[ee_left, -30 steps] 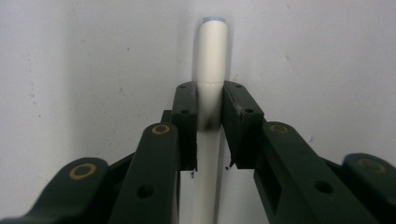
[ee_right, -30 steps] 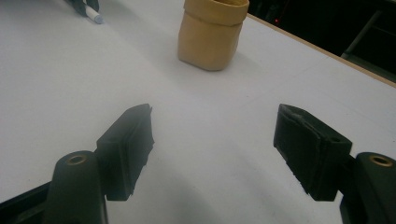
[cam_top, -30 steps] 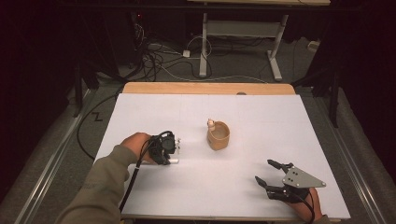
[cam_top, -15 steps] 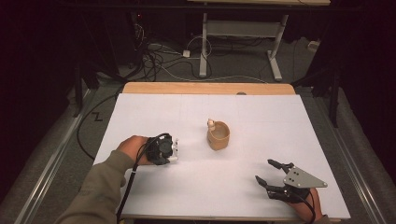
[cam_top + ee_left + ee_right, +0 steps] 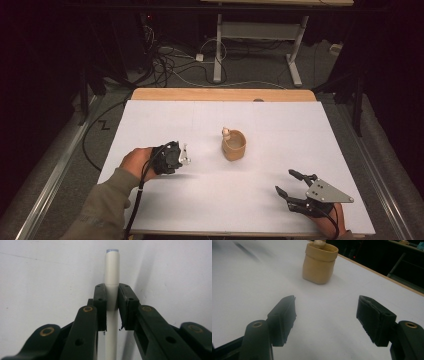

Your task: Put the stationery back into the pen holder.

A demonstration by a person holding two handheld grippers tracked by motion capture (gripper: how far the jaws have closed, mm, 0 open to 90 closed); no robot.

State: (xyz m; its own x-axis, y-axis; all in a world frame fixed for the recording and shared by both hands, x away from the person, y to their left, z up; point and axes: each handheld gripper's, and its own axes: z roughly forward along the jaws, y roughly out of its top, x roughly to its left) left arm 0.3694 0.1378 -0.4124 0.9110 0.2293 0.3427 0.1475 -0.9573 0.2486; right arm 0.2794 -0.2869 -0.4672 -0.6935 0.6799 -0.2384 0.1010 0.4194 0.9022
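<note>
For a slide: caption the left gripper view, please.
Left gripper clamps a white pen over the white table.

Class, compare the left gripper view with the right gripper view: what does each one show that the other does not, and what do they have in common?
Left gripper view alone: the left gripper, its jaws shut on a slim white pen-like stick with a pale blue tip.

Right gripper view alone: the right gripper, jaws open with nothing between them, and farther off a tan cup standing upright with a pale object poking from its top.

Both: a pair of black jaws rising from the bottom, over the white table surface.
</note>
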